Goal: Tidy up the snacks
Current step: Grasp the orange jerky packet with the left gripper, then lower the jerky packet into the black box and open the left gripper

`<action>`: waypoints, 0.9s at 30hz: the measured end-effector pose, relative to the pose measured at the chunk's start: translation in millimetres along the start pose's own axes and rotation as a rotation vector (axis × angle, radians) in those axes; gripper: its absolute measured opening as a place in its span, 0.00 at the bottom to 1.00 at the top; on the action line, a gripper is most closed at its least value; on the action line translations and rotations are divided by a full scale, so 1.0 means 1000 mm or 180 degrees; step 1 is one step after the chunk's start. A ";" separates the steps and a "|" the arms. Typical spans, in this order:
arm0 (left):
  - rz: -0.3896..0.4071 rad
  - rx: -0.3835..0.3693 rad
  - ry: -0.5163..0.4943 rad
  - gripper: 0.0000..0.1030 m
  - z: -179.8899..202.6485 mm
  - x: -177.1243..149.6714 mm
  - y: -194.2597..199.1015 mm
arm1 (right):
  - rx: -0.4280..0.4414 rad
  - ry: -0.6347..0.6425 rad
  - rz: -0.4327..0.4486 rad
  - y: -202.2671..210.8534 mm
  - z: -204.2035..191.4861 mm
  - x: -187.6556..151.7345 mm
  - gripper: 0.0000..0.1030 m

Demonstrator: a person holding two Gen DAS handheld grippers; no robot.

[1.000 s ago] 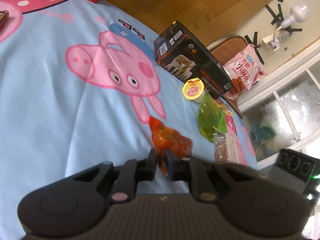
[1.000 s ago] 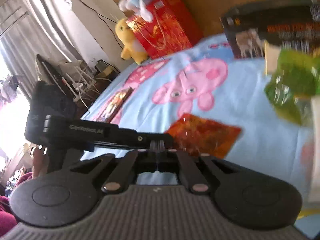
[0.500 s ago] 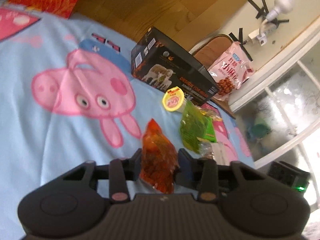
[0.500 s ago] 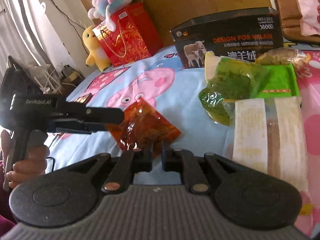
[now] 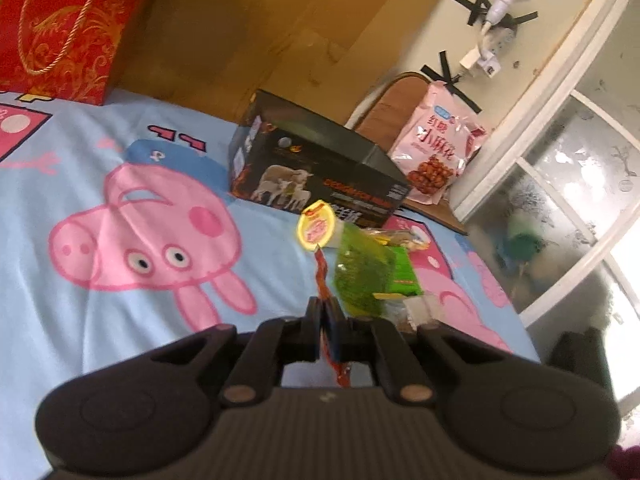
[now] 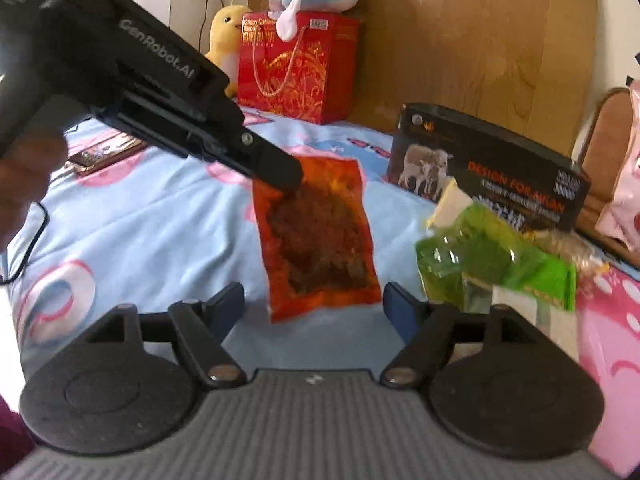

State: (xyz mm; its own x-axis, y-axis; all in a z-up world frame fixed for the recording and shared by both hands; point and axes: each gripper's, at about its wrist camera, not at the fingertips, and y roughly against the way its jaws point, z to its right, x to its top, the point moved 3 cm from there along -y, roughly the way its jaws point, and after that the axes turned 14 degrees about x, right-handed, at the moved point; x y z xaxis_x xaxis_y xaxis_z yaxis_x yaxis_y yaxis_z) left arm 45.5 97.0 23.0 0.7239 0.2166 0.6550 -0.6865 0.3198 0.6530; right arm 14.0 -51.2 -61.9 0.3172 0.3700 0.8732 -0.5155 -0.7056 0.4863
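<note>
Left gripper [image 5: 322, 312] jaws clamped on red snack packet [image 5: 322, 280], edge-on; green packet [image 5: 366, 276] just beside.

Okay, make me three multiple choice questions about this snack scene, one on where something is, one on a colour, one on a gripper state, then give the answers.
1. Where is the black box?
A. on the bedsheet by the wooden headboard
B. on the floor
C. inside the red bag

2. What colour is the packet in the left gripper?
A. blue
B. orange-red
C. white

3. How is the right gripper?
A. shut on the packet
B. shut on nothing
C. open

Answers: 1 A, it sits on the bedsheet against the wood. 2 B, the hanging packet is orange-red. 3 C, its jaws stand wide apart, touching nothing.
</note>
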 end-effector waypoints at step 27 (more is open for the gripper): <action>0.0238 0.0149 -0.0352 0.11 0.100 0.134 -0.116 | -0.1404 0.0355 0.0201 0.009 0.155 0.079 0.33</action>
State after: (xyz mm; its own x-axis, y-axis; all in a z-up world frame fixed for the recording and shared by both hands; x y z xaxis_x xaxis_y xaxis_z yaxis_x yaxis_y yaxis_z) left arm 215.6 -3.6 73.1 0.6604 0.1346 0.7387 -0.7426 0.2627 0.6160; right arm 158.0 -121.9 6.2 0.1992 0.4144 0.8880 -0.8283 -0.4131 0.3786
